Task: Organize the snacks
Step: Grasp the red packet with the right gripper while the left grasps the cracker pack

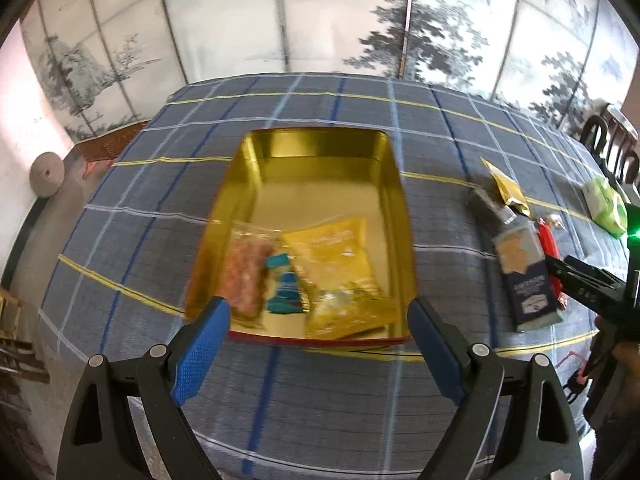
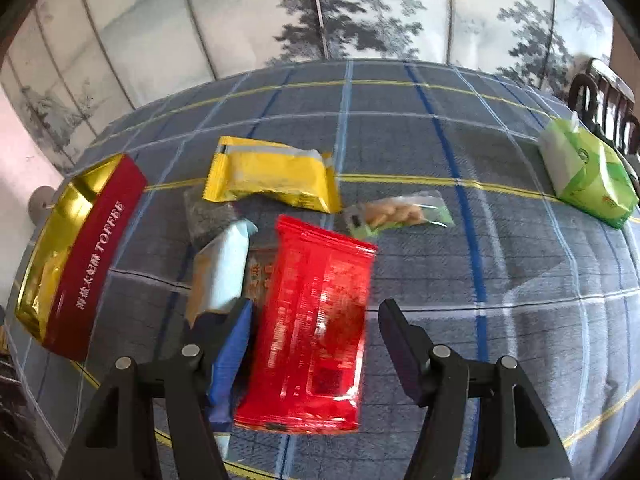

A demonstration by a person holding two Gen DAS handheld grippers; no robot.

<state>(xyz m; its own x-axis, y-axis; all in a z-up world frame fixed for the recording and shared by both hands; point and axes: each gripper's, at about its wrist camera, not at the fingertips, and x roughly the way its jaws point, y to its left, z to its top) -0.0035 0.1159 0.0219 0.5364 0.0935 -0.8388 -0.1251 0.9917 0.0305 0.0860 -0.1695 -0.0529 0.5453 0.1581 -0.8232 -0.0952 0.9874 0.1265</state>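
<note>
A gold-lined tin (image 1: pixel 392 184) with red sides sits on the plaid cloth; it also shows in the right wrist view (image 2: pixel 100 256). In it lie a pink snack bag (image 1: pixel 244 276), a small teal packet (image 1: pixel 284 288) and a yellow bag (image 1: pixel 340 276). My left gripper (image 1: pixel 316 348) is open and empty just in front of the tin. My right gripper (image 2: pixel 316 344) is open around a red packet (image 2: pixel 316 320), its pads apart from it. Near it lie a light blue packet (image 2: pixel 220 272), a yellow packet (image 2: pixel 272 176) and a clear nut packet (image 2: pixel 396 212).
A green tissue pack (image 2: pixel 584 172) lies at the far right of the table. A dark small packet (image 2: pixel 208 212) lies by the yellow one. A painted folding screen (image 1: pixel 320 12) stands behind the table. Dark wooden chairs (image 2: pixel 608 96) stand at the right.
</note>
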